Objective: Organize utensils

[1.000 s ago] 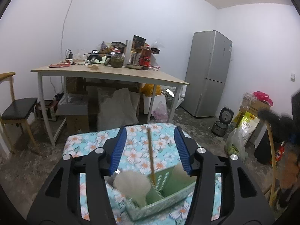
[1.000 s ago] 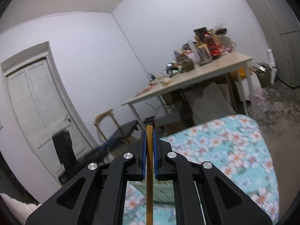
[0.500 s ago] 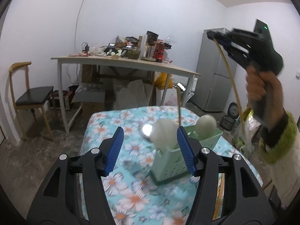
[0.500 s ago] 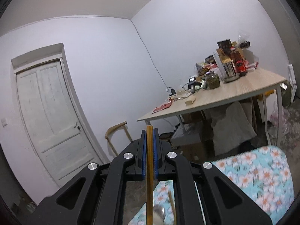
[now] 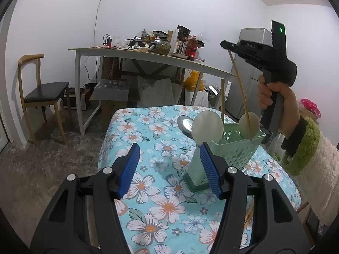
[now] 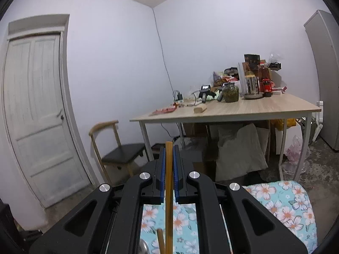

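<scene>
A pale green utensil caddy (image 5: 237,148) stands on the floral tablecloth (image 5: 161,192). It holds two pale spoons (image 5: 208,127), a metal spoon (image 5: 185,124) and one upright wooden chopstick (image 5: 222,97). My right gripper (image 5: 227,46) is shut on another wooden chopstick (image 5: 240,91) and holds it nearly upright, its lower end inside the caddy's right compartment. In the right wrist view the chopstick (image 6: 168,190) runs between the shut pads of the right gripper (image 6: 168,158). My left gripper (image 5: 169,165) is open and empty, just in front of the caddy.
A wooden table (image 5: 148,57) loaded with jars and bottles stands behind, boxes and sacks under it. A chair (image 5: 40,93) is at the left, a fridge (image 5: 252,72) at the right, a white door (image 6: 36,110) further left.
My left gripper has pulled back from the caddy and stands further off. My right gripper has risen with the chopstick, whose lower end now sits in the caddy.
</scene>
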`<state>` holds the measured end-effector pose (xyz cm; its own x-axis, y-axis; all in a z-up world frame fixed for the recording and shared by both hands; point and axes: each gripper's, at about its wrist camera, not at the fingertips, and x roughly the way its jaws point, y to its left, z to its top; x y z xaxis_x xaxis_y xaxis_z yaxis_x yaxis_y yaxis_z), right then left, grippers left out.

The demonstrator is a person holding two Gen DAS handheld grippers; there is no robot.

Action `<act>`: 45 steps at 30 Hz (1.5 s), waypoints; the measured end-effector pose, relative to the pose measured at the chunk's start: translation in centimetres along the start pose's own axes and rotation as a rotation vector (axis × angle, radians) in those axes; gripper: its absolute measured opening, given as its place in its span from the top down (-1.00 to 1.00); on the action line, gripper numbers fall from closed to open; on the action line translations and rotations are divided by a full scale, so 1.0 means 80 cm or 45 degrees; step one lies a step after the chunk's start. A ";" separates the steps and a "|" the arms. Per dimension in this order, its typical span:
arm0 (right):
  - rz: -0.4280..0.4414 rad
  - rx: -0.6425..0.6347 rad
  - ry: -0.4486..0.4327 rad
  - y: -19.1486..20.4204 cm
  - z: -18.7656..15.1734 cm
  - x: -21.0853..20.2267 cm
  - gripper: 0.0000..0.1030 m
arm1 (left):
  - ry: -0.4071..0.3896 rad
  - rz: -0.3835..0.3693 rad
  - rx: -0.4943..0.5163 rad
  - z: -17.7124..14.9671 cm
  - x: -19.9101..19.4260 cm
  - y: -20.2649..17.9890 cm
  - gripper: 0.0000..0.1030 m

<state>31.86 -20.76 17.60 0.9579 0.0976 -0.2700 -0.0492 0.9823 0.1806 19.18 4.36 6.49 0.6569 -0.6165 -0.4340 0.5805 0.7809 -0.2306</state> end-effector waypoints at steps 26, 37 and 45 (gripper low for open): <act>-0.014 0.097 0.064 -0.033 0.002 -0.107 0.84 | 0.027 -0.059 -0.008 -0.001 0.015 -0.020 -0.09; 0.006 0.199 0.347 -0.075 -0.009 -0.086 0.34 | 0.078 -0.047 -0.041 -0.022 0.031 -0.002 -0.09; 0.026 0.203 0.814 -0.118 -0.027 0.006 0.18 | 0.161 -0.098 -0.087 -0.043 0.063 0.025 -0.22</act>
<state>32.22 -29.63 13.75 0.5977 0.2400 -0.7649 0.0240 0.9484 0.3163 22.04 3.16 0.83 0.5434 -0.6608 -0.5177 0.5902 0.7393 -0.3241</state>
